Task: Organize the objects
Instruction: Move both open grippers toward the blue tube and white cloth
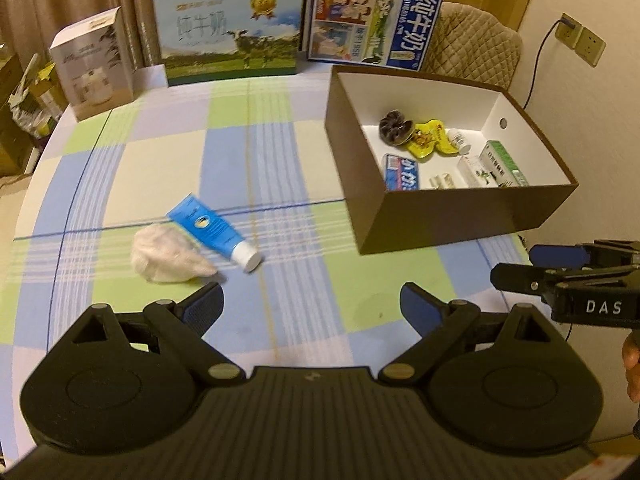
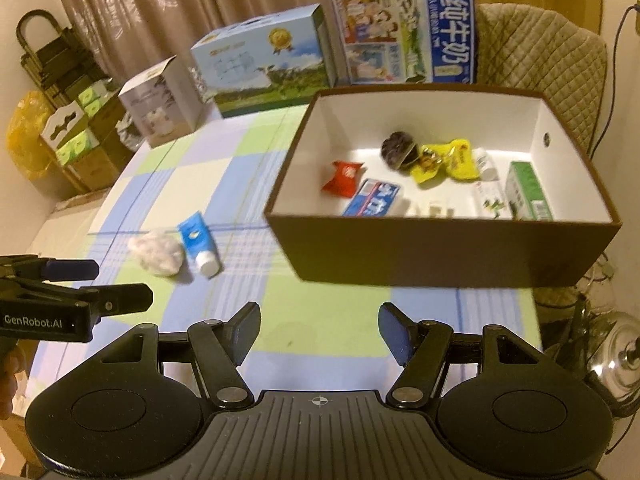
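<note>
Seen first from the left wrist: left gripper (image 1: 311,305) spread, nothing between its pads, above the checked worktop (image 1: 280,152). Just ahead, a blue tube (image 1: 214,232) lying flat, touching a white crumpled wad (image 1: 166,254). Further right, a brown box (image 1: 448,208) holding small packets. At the right edge, the right gripper (image 1: 516,266).

Next from the right wrist: right gripper (image 2: 319,330) spread and empty, near the brown box (image 2: 440,252). Inside, a red packet (image 2: 343,176), a blue pack (image 2: 372,198), yellow sachets (image 2: 448,160). Tube (image 2: 198,242) and wad (image 2: 157,252) left of the box.
</note>
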The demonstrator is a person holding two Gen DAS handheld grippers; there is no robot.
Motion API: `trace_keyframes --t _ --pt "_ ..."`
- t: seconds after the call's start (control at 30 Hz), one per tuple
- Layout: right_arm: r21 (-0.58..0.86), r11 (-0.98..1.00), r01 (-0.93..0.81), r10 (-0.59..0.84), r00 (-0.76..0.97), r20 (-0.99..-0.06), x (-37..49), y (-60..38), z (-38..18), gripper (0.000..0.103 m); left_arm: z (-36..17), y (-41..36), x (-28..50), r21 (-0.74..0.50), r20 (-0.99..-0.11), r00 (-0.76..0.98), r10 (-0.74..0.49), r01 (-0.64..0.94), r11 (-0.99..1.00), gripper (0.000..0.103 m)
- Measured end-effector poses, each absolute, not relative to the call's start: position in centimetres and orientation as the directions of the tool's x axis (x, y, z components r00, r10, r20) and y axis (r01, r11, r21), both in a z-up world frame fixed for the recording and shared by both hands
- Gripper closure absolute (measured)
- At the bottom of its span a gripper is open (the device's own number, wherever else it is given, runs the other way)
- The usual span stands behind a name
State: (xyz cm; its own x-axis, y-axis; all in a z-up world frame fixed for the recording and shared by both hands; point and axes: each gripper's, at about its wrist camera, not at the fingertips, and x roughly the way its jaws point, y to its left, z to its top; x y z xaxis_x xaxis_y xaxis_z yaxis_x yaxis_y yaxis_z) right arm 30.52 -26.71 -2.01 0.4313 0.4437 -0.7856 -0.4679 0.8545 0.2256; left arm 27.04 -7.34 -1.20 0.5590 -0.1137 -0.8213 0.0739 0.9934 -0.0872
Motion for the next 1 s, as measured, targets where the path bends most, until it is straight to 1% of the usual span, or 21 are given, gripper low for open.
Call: trace_keyframes --t 0.5,1.0 --pt "0.240 0.828 -0.507 0.460 0.368 -0.808 27.8 -22.6 -3.7 0.040 -2.2 -2.3 24.0 -0.097 -0.831 0.549 -0.087 0.011 0.995 0.010" --pt "0.236 0.800 -0.551 0.462 0.317 -0.828 27.9 -19.0 -5.9 0.040 -3.9 1.4 23.6 -0.084 -0.857 0.515 -0.022 -0.098 0.992 0.010"
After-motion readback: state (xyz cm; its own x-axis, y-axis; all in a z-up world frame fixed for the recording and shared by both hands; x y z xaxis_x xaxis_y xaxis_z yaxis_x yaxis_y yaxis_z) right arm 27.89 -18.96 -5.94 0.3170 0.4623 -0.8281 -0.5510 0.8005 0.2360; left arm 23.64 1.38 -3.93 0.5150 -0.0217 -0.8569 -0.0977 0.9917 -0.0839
